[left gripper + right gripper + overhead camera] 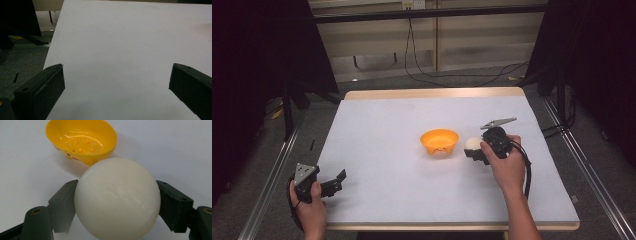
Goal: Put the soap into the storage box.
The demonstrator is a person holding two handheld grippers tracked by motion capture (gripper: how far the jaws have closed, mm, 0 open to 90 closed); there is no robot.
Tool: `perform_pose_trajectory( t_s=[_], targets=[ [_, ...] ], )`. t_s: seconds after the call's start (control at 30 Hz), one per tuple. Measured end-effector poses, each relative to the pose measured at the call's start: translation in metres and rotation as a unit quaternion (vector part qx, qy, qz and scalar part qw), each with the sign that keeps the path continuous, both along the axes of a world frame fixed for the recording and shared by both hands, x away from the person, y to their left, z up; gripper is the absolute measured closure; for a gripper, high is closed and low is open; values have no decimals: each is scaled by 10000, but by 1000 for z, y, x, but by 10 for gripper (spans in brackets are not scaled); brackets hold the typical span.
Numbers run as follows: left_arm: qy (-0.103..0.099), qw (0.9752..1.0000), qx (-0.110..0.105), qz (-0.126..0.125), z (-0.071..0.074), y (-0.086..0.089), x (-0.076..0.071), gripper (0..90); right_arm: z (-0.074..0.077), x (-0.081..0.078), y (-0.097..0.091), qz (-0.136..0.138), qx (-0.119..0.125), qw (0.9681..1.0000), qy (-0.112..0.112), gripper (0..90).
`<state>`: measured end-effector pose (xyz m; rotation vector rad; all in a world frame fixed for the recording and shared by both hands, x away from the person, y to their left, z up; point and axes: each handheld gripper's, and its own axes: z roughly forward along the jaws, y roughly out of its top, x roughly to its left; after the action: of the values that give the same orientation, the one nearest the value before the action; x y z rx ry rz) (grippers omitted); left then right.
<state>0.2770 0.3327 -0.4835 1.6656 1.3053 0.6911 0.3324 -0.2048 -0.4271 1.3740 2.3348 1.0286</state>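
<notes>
High view: orange bowl (pixel 439 141) sits near the middle of the white desk (pixel 412 115), with the right gripper (pixel 474 150) just beside it toward the right edge, clamped on a white ball (pixel 472 144). Right gripper view resolves small bumps and holes inside the bowl (pixel 82 141), nothing loose in it; both jaws press the ball (pixel 117 197). Left gripper (pixel 337 181) rests at the near left corner, jaws spread wide over bare desk (pixel 125 50), holding nothing.

Ball (pixel 117 200) clamped between my right jaws hides near rim and foot of bowl (pixel 82 141); ball's underside cut by bottom edge. High view: ball (pixel 472 144) half behind my right gripper (pixel 476 151). Left jaws' bases cut off.
</notes>
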Motion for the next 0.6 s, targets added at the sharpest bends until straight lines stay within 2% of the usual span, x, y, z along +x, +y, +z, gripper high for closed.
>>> perform_pose_trajectory(
  t_s=[0.6],
  targets=[
    [35,10000,13,-18,0,0,0,0,16,15,20,133,44,9999,-100,239]
  ],
)
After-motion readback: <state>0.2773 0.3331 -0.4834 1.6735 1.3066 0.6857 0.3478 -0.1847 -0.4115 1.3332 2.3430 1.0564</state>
